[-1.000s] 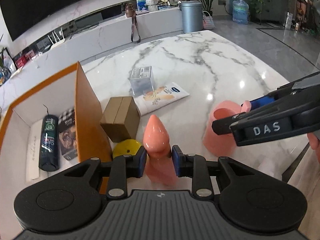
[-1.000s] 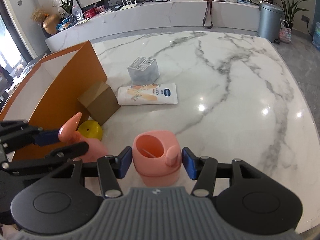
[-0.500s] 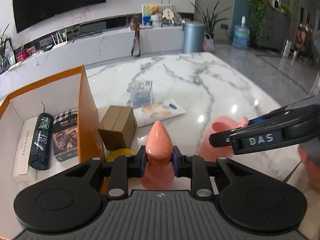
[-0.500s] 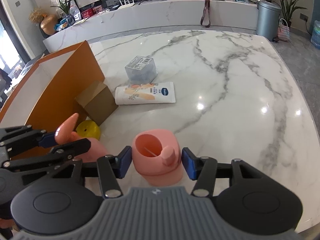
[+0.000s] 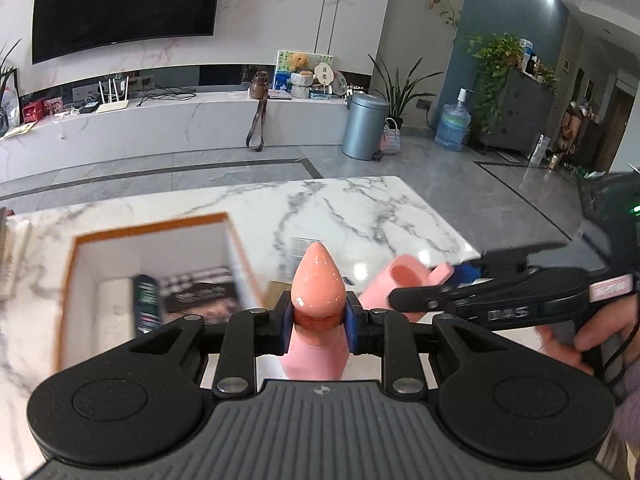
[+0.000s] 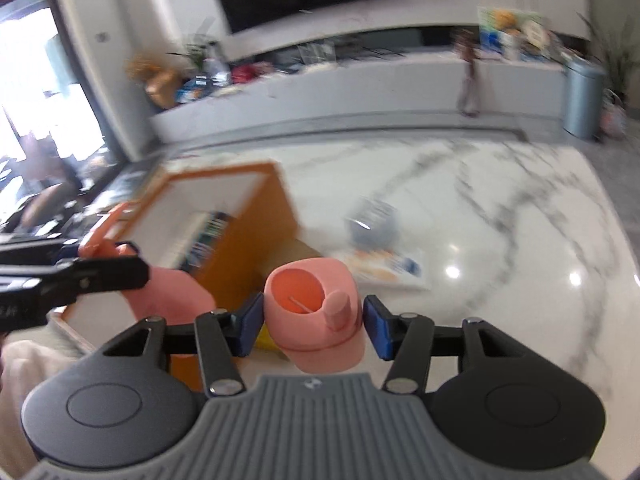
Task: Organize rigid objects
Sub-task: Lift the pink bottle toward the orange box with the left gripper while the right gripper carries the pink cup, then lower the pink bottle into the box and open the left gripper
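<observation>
My left gripper (image 5: 318,320) is shut on a pink cone-topped piece (image 5: 316,280) and holds it upright above the marble table (image 5: 360,208). In the right wrist view the right gripper (image 6: 314,326) is shut on a pink cup (image 6: 308,292) with a small peg at its rim, also clear of the table. The two grippers hang side by side: the right gripper (image 5: 432,284) with the pink cup (image 5: 400,276) shows to the right, the left gripper (image 6: 108,258) with the pink cone-topped piece (image 6: 168,296) to the left. An orange box (image 5: 152,228) with a white inside lies open just left of and below them.
Inside the orange box (image 6: 256,216) lie a dark bottle (image 5: 146,300), a checked packet (image 5: 200,292) and a white carton (image 5: 112,312). Beside it are a cardboard box (image 6: 304,252), a yellow disc (image 6: 266,340), a white pouch (image 6: 384,268) and a clear box (image 6: 372,224). A hand (image 5: 580,340) grips the right tool.
Both grippers have risen off the table with the pink pieces in them. Both views have tipped up and show more of the room, and the orange box now sits lower and farther off.
</observation>
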